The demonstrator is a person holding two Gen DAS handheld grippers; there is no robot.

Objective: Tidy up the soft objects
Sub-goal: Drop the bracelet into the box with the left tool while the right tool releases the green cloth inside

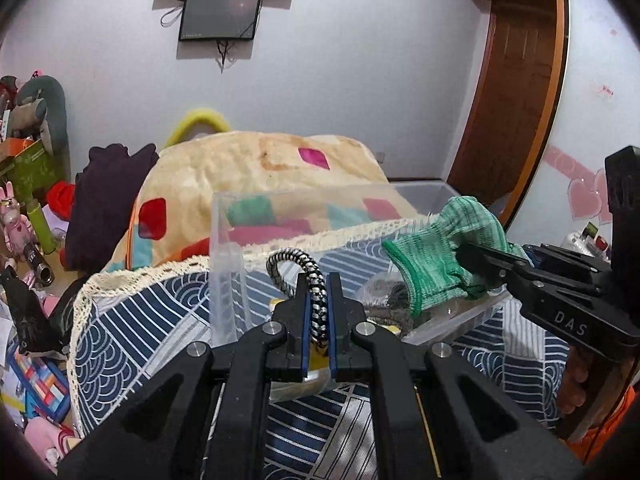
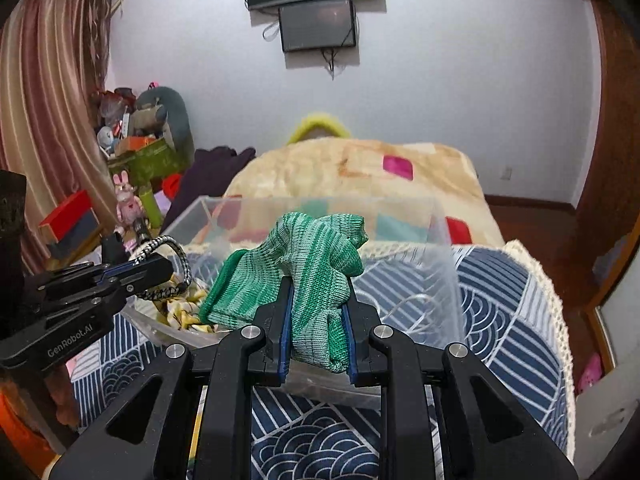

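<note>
My left gripper point(image 1: 319, 280) is shut on a black-and-white braided cord loop point(image 1: 296, 261) and holds it over the near edge of a clear plastic box point(image 1: 224, 232). It also shows in the right wrist view point(image 2: 160, 260) with the cord point(image 2: 176, 250). My right gripper point(image 2: 316, 280) is shut on a green striped knit sock point(image 2: 304, 264) and holds it above the clear box point(image 2: 440, 248). In the left wrist view the right gripper point(image 1: 464, 256) holds the sock point(image 1: 436, 252) over the box's right side. A yellow patterned cloth point(image 2: 184, 312) lies inside the box.
The box stands on a round surface with a blue wave-pattern cloth point(image 2: 512, 292) edged in cream lace. Behind it lies a bed with a cream blanket point(image 1: 248, 168) with coloured patches. Toys and boxes point(image 2: 136, 152) pile at the left. A wooden door point(image 1: 516, 92) stands right.
</note>
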